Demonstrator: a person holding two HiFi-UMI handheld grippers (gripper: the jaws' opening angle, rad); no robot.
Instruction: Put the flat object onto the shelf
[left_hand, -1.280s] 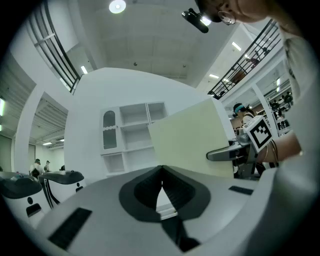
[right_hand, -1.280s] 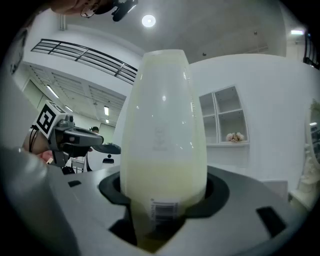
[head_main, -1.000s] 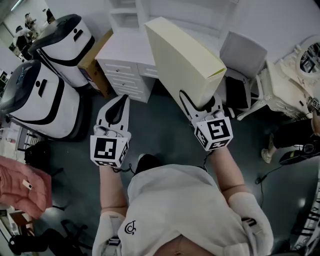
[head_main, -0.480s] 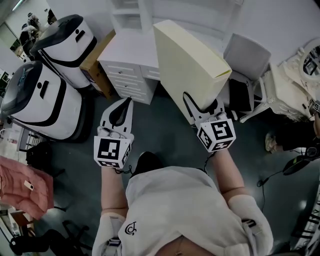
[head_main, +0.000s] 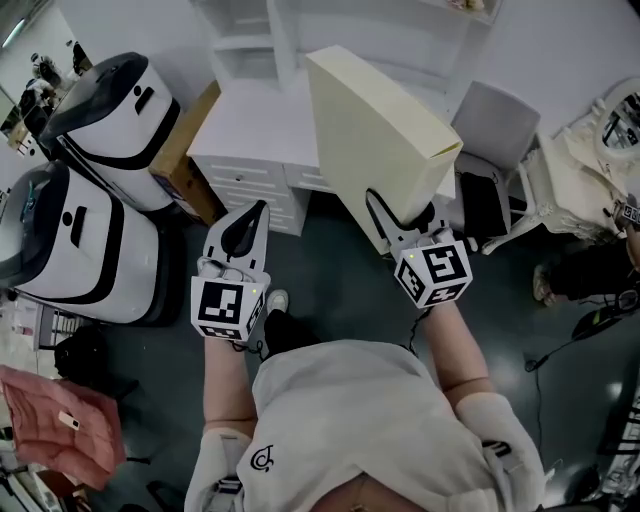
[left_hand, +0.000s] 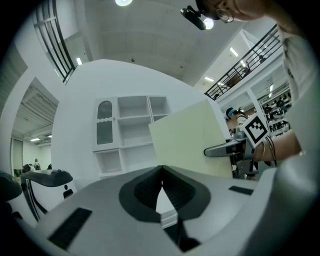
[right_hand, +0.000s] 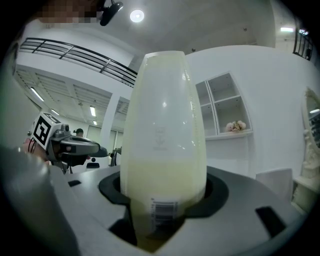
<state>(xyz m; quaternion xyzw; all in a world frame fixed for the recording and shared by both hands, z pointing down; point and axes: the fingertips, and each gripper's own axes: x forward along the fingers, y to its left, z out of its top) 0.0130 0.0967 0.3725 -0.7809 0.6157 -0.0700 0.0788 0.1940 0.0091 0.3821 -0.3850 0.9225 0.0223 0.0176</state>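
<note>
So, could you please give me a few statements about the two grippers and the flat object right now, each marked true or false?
1. The right gripper is shut on the pale yellow flat object. True.
2. The left gripper grips the flat object as well. False: its jaws are together with nothing between them, and it is apart from the object.
3. The flat object lies on the white shelf. False: it is held up in the air, tilted, in front of the shelf.
4. A white desk with drawers stands in front of the person. True.
</note>
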